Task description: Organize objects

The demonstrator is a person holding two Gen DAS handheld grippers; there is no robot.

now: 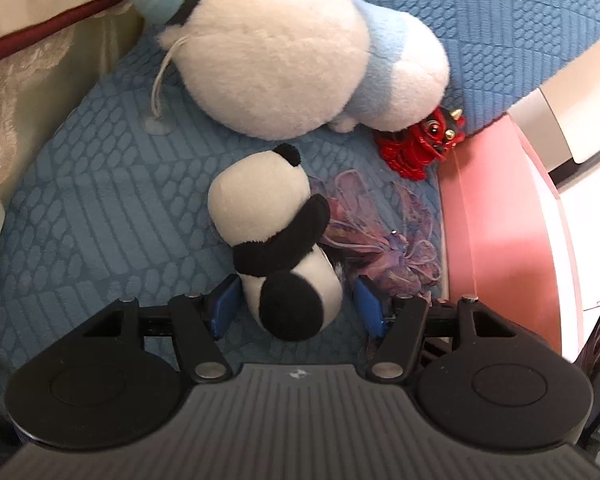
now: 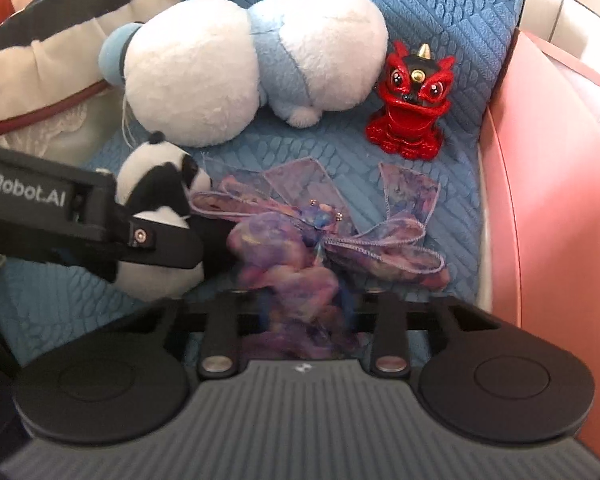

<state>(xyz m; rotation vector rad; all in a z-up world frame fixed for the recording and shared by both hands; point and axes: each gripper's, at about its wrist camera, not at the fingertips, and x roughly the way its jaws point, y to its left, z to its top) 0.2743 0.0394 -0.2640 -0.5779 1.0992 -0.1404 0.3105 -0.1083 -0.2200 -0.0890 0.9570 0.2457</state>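
Observation:
A small panda plush [image 1: 276, 236] lies on the blue quilted cushion [image 1: 100, 208]. My left gripper [image 1: 296, 308] is around its lower body, blue pads [image 1: 224, 304] on either side, a small gap showing on the right. The panda [image 2: 156, 184] and the left gripper [image 2: 156, 240] show in the right wrist view. A purple ribbon bow [image 2: 320, 224] lies beside the panda; it also shows in the left wrist view [image 1: 372, 236]. My right gripper [image 2: 304, 312] has the bow's lower part between its fingers; the fingertips are hidden by the fabric.
A large white and light-blue plush [image 1: 292, 48] [image 2: 236, 60] lies at the back of the cushion. A red lion figurine [image 2: 414, 100] [image 1: 420, 140] stands to the right. A pink wall [image 2: 548, 200] bounds the right side; cream pillows [image 1: 28, 20] lie at the left.

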